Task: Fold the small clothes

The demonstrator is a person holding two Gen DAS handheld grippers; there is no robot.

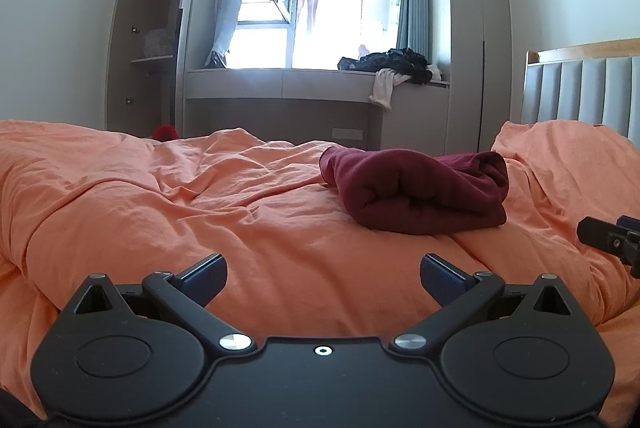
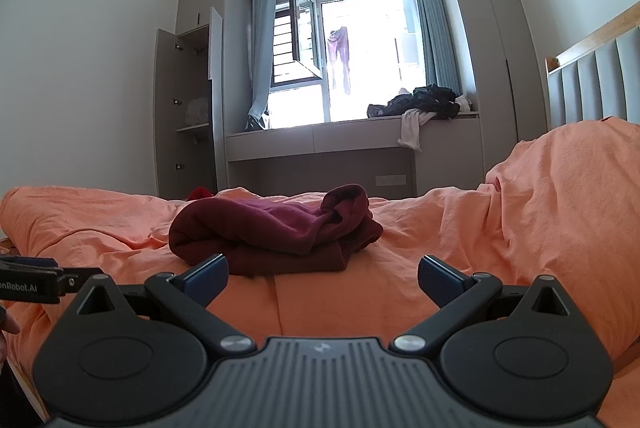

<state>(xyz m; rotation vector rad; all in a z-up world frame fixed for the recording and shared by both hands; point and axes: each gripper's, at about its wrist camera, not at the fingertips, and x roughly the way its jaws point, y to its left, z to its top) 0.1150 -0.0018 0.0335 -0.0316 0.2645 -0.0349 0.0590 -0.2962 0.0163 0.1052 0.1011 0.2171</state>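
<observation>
A dark red garment [image 1: 420,192] lies folded in a thick bundle on the orange duvet [image 1: 200,212]. In the left wrist view it sits ahead and to the right of my left gripper [image 1: 323,278], which is open with nothing between its blue pads. In the right wrist view the same dark red garment [image 2: 276,232] lies just ahead of my right gripper [image 2: 323,278], slightly to the left. That gripper is open and holds nothing. The other gripper shows at the right edge [image 1: 612,236] of the left view and at the left edge [image 2: 32,276] of the right view.
The padded headboard [image 1: 588,88] stands at the right, with a raised hump of orange duvet [image 2: 568,188] below it. Behind the bed a window bench [image 2: 352,136] carries a pile of dark and white clothes [image 2: 424,104]. An open wardrobe [image 2: 188,108] stands at the left.
</observation>
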